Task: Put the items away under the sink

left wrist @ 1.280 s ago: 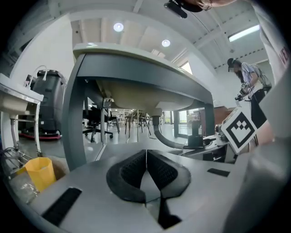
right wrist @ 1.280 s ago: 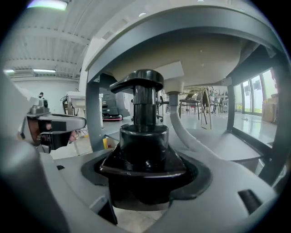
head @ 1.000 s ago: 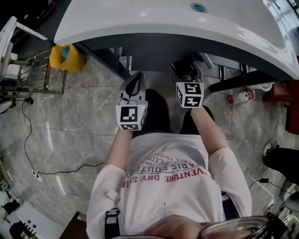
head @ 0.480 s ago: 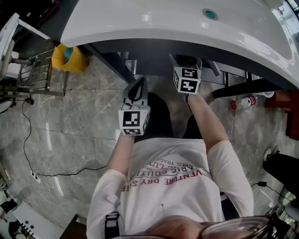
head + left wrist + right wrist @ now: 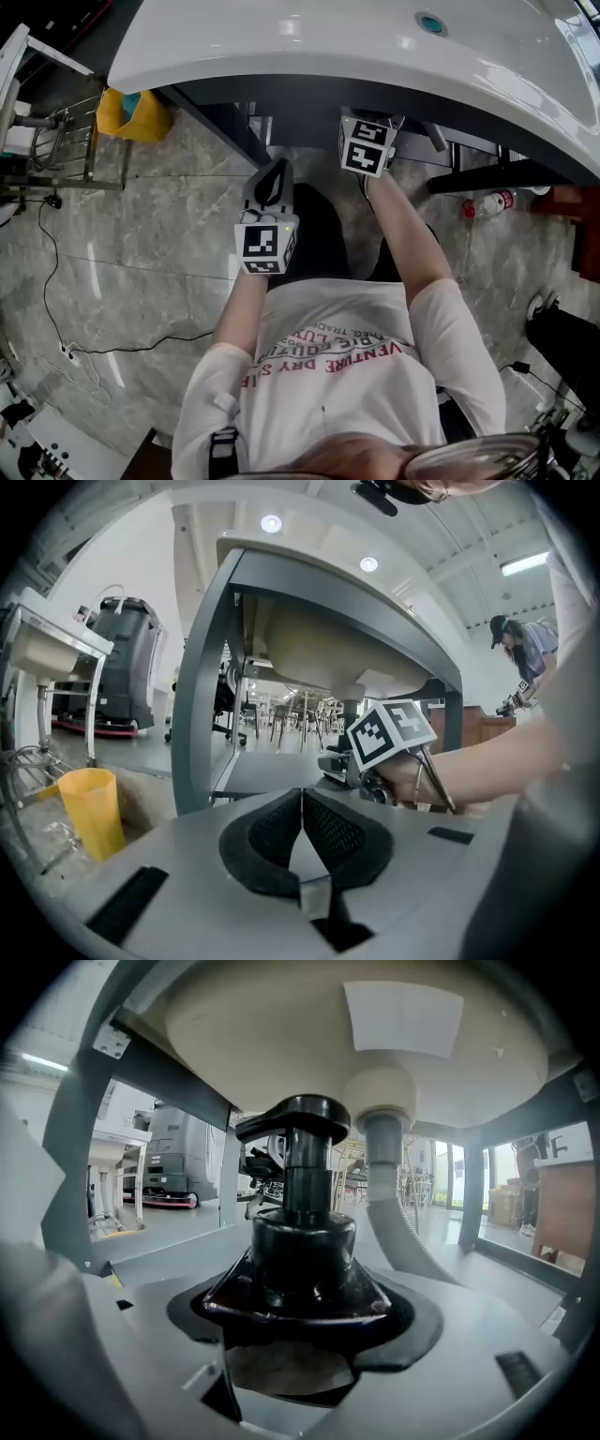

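A white sink (image 5: 309, 47) on a grey metal frame (image 5: 202, 696) fills the top of the head view. My right gripper (image 5: 305, 1312) is shut on a black pump bottle (image 5: 303, 1232), held upright just under the basin's pale underside (image 5: 281, 1044), left of the ribbed drain hose (image 5: 403, 1227). In the head view only its marker cube (image 5: 366, 145) shows at the sink's front edge; jaws and bottle are hidden. My left gripper (image 5: 270, 183) hangs back over the floor, shut and empty. A low grey shelf (image 5: 272, 775) lies under the sink.
A yellow bin (image 5: 131, 112) stands on the marble floor left of the frame, beside a wire rack (image 5: 56, 150). A plastic bottle (image 5: 487, 199) lies on the floor at the right. Cables (image 5: 84, 347) trail at the lower left.
My right gripper has moved forward with the bottle, from in front of the sink to under its front edge. The left gripper has barely shifted.
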`<state>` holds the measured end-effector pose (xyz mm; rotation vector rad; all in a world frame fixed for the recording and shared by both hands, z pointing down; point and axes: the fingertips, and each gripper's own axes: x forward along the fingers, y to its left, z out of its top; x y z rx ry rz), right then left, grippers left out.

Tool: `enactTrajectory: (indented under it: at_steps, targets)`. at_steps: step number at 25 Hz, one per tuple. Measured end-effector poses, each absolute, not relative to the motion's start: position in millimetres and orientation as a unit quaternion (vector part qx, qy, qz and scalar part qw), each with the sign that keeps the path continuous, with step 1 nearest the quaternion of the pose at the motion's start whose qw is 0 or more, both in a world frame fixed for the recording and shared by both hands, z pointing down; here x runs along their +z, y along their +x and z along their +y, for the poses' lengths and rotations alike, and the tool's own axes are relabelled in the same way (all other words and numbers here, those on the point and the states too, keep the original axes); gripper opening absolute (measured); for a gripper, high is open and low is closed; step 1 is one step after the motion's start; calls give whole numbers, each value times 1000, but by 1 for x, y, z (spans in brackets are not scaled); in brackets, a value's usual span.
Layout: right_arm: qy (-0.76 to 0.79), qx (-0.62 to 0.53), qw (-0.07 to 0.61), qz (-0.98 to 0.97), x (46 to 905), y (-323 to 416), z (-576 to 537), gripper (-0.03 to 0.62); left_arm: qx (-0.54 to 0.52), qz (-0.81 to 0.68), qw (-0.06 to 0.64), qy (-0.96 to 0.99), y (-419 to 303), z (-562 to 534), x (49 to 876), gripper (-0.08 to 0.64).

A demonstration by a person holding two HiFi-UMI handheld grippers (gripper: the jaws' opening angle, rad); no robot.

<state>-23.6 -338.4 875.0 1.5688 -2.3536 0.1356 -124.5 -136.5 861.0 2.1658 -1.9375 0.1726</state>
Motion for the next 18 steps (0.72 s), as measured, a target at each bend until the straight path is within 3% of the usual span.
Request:
enactTrajectory:
  at_steps: [5, 18]
  targets:
    - [526, 44, 146, -837, 874, -26, -335, 379, 63, -661, 117, 739, -115, -137, 861, 28]
    - [443, 66, 10, -894, 836, 12, -256, 379, 50, -646, 125, 752, -74, -140, 858, 28]
